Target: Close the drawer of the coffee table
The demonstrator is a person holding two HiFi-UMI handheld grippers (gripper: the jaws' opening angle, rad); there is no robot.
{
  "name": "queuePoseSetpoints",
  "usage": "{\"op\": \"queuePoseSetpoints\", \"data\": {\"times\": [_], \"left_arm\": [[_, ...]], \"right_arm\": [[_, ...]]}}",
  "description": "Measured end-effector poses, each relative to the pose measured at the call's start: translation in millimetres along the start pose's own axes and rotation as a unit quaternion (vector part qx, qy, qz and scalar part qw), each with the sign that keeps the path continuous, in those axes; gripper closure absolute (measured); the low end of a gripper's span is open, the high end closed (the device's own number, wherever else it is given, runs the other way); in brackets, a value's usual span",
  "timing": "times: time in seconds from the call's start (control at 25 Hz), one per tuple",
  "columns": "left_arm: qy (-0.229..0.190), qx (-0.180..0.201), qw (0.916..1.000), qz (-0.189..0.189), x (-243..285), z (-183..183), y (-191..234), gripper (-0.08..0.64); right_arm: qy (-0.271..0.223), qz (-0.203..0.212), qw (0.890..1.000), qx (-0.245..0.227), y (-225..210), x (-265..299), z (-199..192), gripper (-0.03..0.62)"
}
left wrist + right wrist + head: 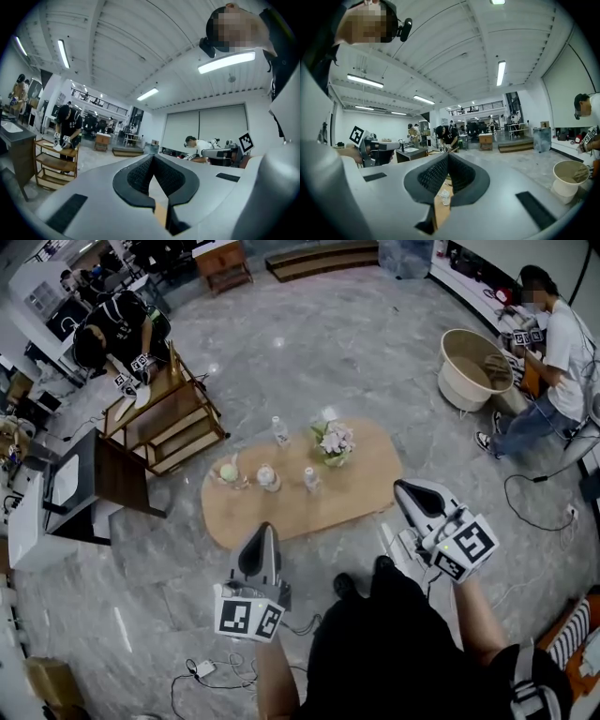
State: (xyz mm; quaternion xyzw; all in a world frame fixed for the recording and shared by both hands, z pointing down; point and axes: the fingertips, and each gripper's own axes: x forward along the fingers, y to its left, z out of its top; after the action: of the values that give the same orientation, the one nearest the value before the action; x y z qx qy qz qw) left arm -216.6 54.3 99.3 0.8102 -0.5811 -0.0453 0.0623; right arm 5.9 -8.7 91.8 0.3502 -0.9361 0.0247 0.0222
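Note:
The oval wooden coffee table [281, 514] stands on the grey floor ahead of me in the head view. Its drawer shows in no view. On it are a vase of flowers [334, 441], two small bottles [279, 431] and some glassware [268, 476]. My left gripper [265, 529] is raised over the table's near edge, jaws pressed together with nothing between them. My right gripper [401, 486] hovers by the table's right end, also shut and empty. Both point level across the room in the left gripper view [153, 157] and the right gripper view [448, 154]. A strip of tabletop [439, 208] shows below the right jaws.
A wooden shelf unit [164, 418] with a person [117, 324] bent over it stands at the left, beside a dark cabinet [103, 479]. A beige tub [473, 367] and a crouching person [553, 352] are at the right. Cables [206, 669] lie by my feet.

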Motion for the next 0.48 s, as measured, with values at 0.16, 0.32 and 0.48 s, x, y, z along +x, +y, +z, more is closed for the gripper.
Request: {"op": "queuePoseSetpoints", "data": {"times": [0.16, 0.32, 0.48], "left_arm": [[-0.001, -0.001, 1.0000, -0.002, -6.1, -0.4, -3.3, 0.548], [0.002, -0.001, 1.0000, -0.006, -6.4, -5.3, -8.8, 0.548], [0.004, 0.002, 0.9999, -0.011, -3.4, -5.9, -13.2, 0.548]], "right_arm": [[0.011, 0.009, 1.000, -0.005, 8.9, -1.5, -5.7, 0.580], [0.010, 0.010, 1.000, -0.009, 9.8, -4.9, -3.0, 0.580], [0.008, 0.005, 1.000, -0.008, 5.2, -8.3, -1.1, 0.580]]}}
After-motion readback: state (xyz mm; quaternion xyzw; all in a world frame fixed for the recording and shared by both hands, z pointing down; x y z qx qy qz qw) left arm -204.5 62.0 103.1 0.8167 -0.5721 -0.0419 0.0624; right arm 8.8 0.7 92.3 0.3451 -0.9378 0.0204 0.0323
